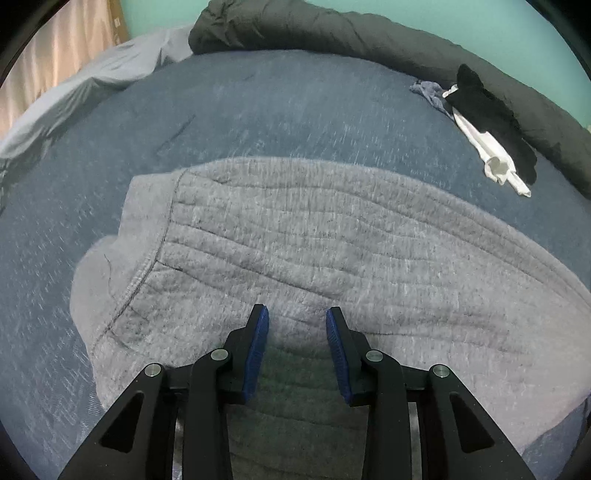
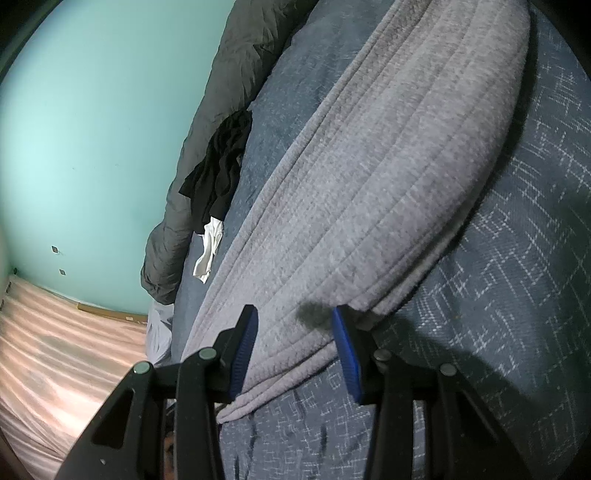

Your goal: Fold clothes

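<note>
A grey quilted garment (image 1: 314, 240) lies folded on a blue bedspread (image 1: 258, 110); the left gripper (image 1: 297, 314) hovers spread above it, the right gripper (image 2: 293, 314) spread astride its edge, mint wall (image 2: 92, 129) behind.

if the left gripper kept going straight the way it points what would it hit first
Most likely the grey ribbed garment spread on the blue bed cover: the left gripper points down at it, jaws apart, nothing between.

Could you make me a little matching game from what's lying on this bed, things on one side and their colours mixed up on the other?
Things:
1. sweater
2. bedspread
3. duvet
4. wall

Colours:
A. mint green
B. light grey
C. dark grey-green
D. blue with white flecks

Pairs: 1-B, 2-D, 3-C, 4-A
</note>
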`<state>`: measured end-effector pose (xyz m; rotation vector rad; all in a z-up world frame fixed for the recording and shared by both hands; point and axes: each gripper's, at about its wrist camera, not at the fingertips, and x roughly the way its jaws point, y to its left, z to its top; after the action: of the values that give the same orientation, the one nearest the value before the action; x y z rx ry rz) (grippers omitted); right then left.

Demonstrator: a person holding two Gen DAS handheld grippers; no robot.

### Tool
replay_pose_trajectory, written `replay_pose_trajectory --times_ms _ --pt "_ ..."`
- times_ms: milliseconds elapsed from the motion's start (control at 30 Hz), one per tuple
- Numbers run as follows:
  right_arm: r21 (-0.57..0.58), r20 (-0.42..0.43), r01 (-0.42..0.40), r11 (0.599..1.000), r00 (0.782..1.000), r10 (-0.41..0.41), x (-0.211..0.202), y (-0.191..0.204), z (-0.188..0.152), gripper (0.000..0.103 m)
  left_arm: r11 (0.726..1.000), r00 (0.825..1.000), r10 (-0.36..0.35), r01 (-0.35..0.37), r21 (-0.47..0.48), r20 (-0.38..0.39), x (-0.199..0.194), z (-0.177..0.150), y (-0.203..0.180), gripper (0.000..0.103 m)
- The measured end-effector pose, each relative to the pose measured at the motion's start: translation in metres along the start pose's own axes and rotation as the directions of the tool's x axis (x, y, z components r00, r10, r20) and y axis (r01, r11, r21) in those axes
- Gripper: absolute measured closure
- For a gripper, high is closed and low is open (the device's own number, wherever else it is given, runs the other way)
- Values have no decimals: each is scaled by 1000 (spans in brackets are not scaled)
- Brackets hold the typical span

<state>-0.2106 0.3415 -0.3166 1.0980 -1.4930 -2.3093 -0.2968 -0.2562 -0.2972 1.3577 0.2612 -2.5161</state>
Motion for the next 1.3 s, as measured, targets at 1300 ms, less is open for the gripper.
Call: replay_pose_trajectory --times_ms 1300 --pt "-18 5 3 1000 1000 -3 -6 4 0 61 988 995 -51 63 -139 90 -75 -44 63 45"
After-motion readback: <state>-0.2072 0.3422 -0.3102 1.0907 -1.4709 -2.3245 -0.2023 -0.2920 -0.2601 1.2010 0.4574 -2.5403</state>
